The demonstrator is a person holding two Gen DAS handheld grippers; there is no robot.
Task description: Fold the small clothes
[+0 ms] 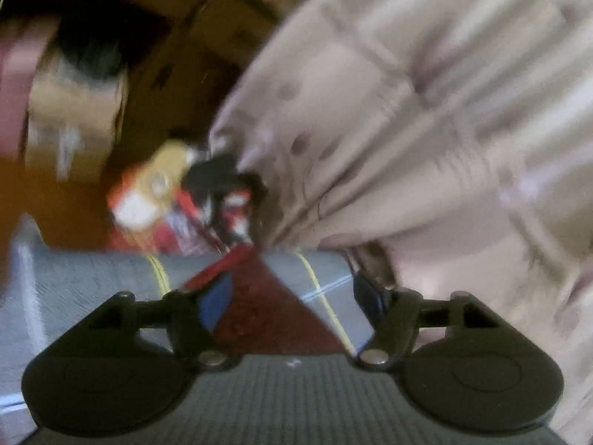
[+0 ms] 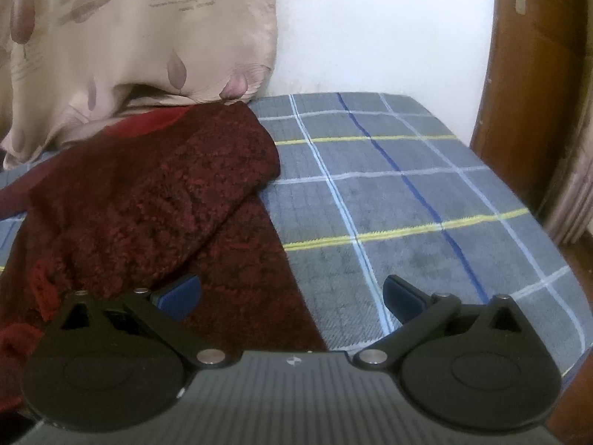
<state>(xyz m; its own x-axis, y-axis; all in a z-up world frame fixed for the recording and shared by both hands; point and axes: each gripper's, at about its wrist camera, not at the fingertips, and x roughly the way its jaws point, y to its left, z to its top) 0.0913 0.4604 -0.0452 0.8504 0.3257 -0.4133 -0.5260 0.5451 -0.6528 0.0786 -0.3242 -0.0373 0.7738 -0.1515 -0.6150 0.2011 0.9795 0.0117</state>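
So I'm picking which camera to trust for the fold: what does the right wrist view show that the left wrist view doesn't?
Only the right wrist view: the dark red garment nearly whole, one part folded over itself, a white wall, a wooden door, and the open right gripper over the garment's edge.

Only the left wrist view, blurred: clutter on the floor and the open left gripper.

Both: the plaid bed cover, the beige curtain, and some red fabric.
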